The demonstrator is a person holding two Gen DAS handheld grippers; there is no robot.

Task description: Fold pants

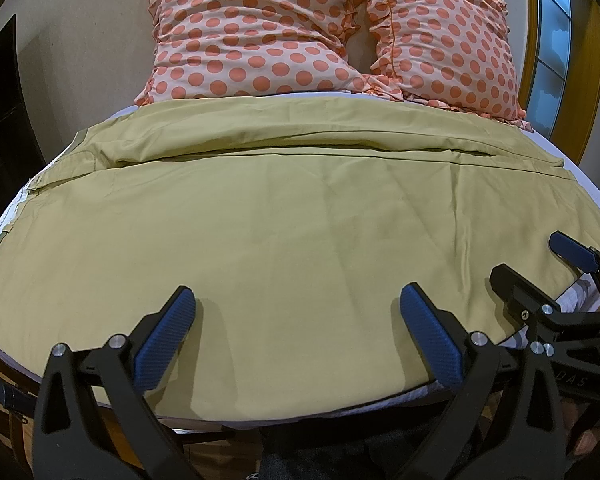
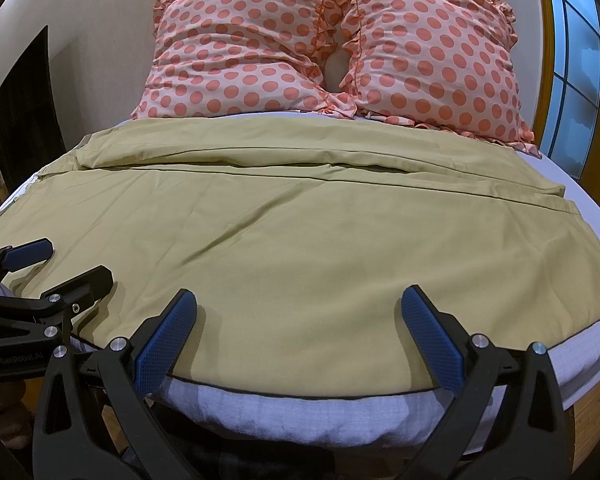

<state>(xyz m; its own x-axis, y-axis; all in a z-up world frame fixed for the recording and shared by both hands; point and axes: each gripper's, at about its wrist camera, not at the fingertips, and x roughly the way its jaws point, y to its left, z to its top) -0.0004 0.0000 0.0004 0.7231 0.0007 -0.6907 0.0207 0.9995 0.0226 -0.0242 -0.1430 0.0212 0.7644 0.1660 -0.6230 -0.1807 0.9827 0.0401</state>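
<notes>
Pants: the wide khaki-yellow cotton pants point(image 1: 284, 216) lie spread flat across the bed, filling the middle band of both views; the legs run side to side, one lying further up the frame than the other, with a long seam line between them.
Near hem edge: it reaches the lower centre of each frame, just at the bed's front edge.
Bed: a mattress under a white quilted sheet point(image 2: 284, 408), showing as a pale strip below the pants in the right wrist view and at the right rim.
Left tongs: the black left tongs with blue ribbed pads point(image 1: 298, 320) stand wide open at the lower centre of the left wrist view, both tips over the khaki cloth near its front edge, nothing between them; whether the tips touch the cloth cannot be told.
Right tongs: the matching right tongs point(image 2: 300, 320) are likewise spread apart and empty at the lower centre of their own view, tips over the cloth.
Pillows: two peach pillows with orange dots and frilled edges point(image 2: 340, 48) lean side by side at the top of the frame, beyond the pants.
Window: a wood-framed window point(image 2: 576, 80) at the upper right.
</notes>
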